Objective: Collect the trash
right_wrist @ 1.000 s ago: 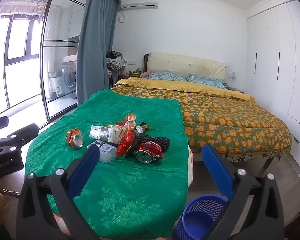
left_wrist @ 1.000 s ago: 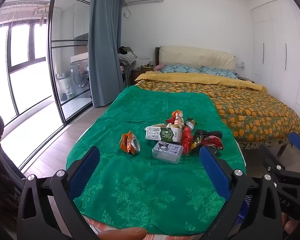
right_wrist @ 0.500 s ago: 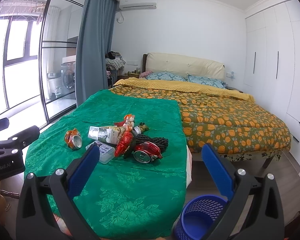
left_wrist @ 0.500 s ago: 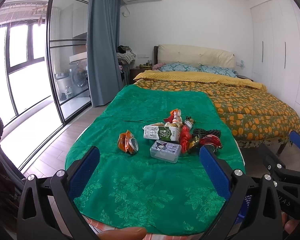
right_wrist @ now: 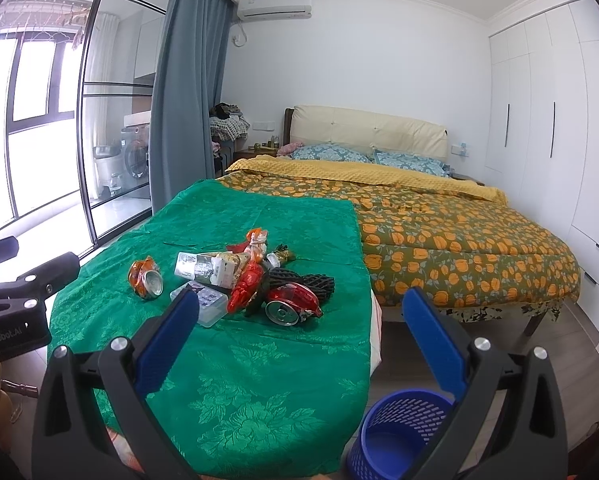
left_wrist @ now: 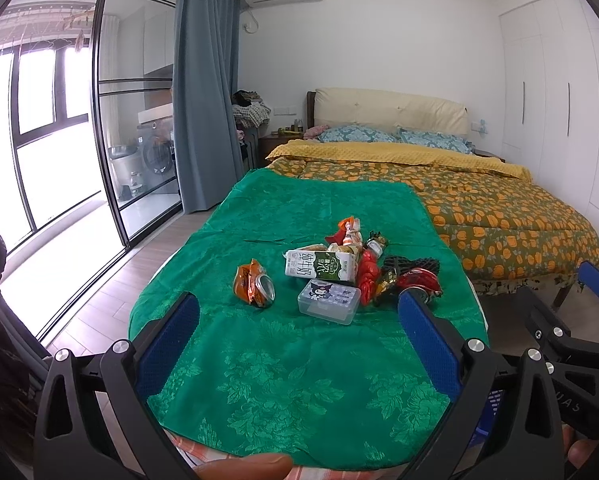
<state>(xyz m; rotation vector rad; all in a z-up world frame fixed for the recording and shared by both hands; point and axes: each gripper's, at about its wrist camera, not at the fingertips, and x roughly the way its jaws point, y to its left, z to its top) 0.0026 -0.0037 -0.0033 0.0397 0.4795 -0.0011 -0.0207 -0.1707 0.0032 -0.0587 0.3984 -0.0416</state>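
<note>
Both grippers (left_wrist: 295, 332) (right_wrist: 299, 328), spread wide and empty, we are aiming at the trash pile (right_wrist: 251, 280) beside the bin (right_wrist: 399, 432).

Crushed cans (right_wrist: 145, 278), milk carton (left_wrist: 321, 267) and wrappers (right_wrist: 248, 288) heaped on green cloth (right_wrist: 239, 368); blue basket (right_wrist: 399, 432) on floor.

A green cloth (left_wrist: 299, 360) covers the bench; on it, a crushed orange can (left_wrist: 254, 282) sits left, just beside a milk carton (left_wrist: 321, 267), clear plastic box (left_wrist: 328, 301) and red can (right_wrist: 293, 305).
</note>
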